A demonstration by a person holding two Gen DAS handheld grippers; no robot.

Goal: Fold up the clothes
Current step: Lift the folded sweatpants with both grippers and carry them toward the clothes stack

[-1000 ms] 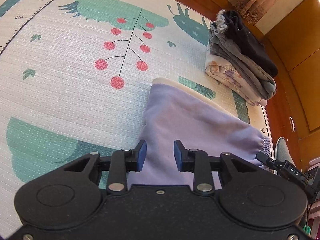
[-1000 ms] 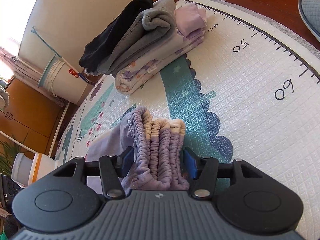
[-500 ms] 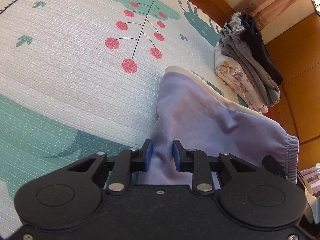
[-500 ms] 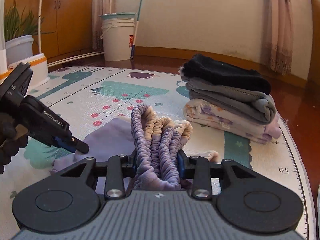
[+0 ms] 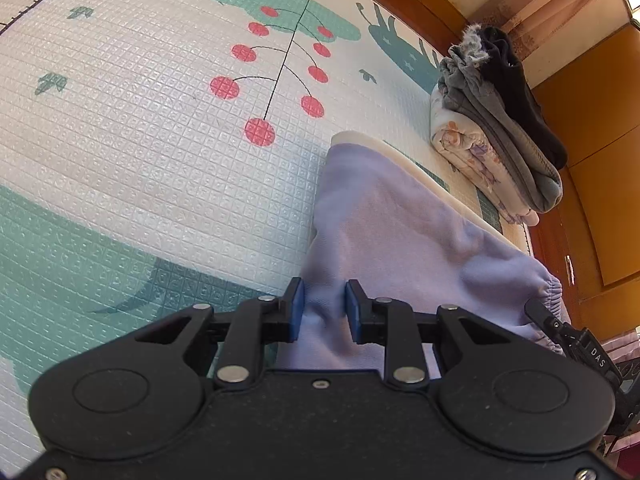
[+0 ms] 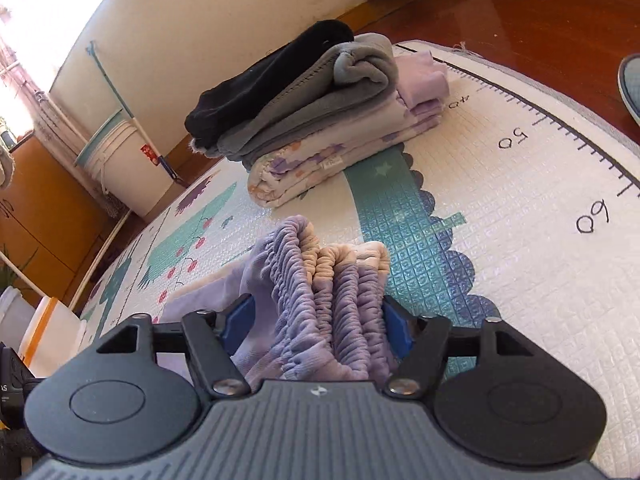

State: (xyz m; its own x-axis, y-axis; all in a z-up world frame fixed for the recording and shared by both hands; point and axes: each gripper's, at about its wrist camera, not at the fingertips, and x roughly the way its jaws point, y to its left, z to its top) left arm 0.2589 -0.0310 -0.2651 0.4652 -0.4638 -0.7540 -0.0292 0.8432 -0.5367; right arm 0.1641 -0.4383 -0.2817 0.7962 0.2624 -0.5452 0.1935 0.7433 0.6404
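A lilac garment (image 5: 392,232) with a cream lining lies folded on the patterned play mat (image 5: 140,140). My left gripper (image 5: 322,308) is shut on its near edge, cloth pinched between the blue pads. In the right wrist view, my right gripper (image 6: 316,318) is shut on the bunched elastic waistband (image 6: 332,280) of the same lilac garment, which fills the gap between its fingers. The other gripper's tip (image 5: 560,328) shows at the waistband end in the left wrist view.
A stack of folded clothes (image 6: 320,120), black on grey on a floral piece, sits at the mat's far edge, also seen as the stack (image 5: 500,128). A white bucket (image 6: 124,168) stands by the wall. Wooden floor (image 6: 540,16) borders the mat; a shoe (image 6: 632,84) rests at right.
The left gripper closed from open onto the lilac cloth. The right gripper stayed shut on the waistband while its view swung up toward the room and back down toward the mat.
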